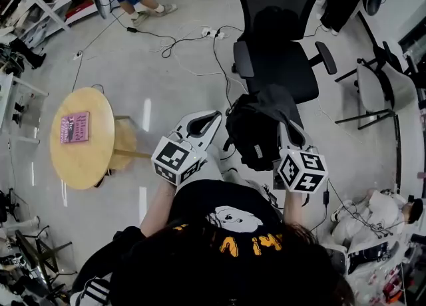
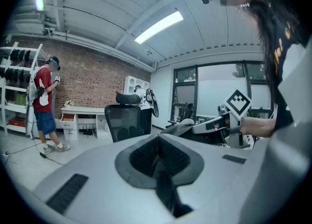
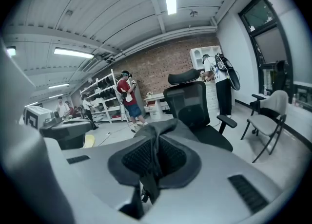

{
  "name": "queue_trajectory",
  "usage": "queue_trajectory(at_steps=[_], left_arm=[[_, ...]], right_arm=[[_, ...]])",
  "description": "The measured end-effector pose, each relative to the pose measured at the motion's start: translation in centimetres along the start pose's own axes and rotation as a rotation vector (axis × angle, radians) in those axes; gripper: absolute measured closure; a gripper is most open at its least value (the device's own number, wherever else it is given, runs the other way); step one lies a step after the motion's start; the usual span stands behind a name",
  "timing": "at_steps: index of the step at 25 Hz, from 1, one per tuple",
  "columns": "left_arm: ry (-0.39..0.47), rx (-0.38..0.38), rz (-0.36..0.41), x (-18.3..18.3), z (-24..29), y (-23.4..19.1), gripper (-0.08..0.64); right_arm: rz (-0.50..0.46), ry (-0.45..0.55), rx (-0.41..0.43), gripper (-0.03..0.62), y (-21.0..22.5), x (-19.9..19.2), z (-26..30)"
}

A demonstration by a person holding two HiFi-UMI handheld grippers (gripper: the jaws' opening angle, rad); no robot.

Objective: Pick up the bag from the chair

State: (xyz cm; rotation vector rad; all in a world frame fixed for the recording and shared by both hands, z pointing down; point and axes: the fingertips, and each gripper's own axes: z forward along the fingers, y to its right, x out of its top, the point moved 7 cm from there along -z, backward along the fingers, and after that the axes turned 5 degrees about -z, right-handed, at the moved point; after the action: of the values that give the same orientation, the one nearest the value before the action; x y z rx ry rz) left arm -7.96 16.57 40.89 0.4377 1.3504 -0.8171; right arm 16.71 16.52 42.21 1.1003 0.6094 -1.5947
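**Operator:** While your right gripper clamps the black fabric bag, where is it?

**Guide:** At twelve o'clock, by the black mesh office chair's front edge. Raise steadily; your left gripper, clenched empty, could steady it.

No legible text anywhere; yellow lettering on the black shirt unreadable.

The person wears a black T-shirt with a white cartoon print and yellow lettering, and has long dark hair. The left gripper and right gripper have pale grey shells, black ribbed pads and 1 black-and-white marker cube each.
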Motion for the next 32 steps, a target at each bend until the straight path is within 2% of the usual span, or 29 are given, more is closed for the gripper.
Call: queue_trajectory(at_steps=[16, 32], left_arm=[[0.025, 0.054, -0.024, -0.9, -2.6, 0.3, 0.551], [0.032, 0.045, -0.022, -0.8, -2.7, 1.5, 0.551]], right_arm=[[-0.054, -0.029, 0.154, 0.566, -5.2, -0.8, 1.0], [-0.079, -0.049, 0.141, 0.566, -5.1, -1.4, 0.6]])
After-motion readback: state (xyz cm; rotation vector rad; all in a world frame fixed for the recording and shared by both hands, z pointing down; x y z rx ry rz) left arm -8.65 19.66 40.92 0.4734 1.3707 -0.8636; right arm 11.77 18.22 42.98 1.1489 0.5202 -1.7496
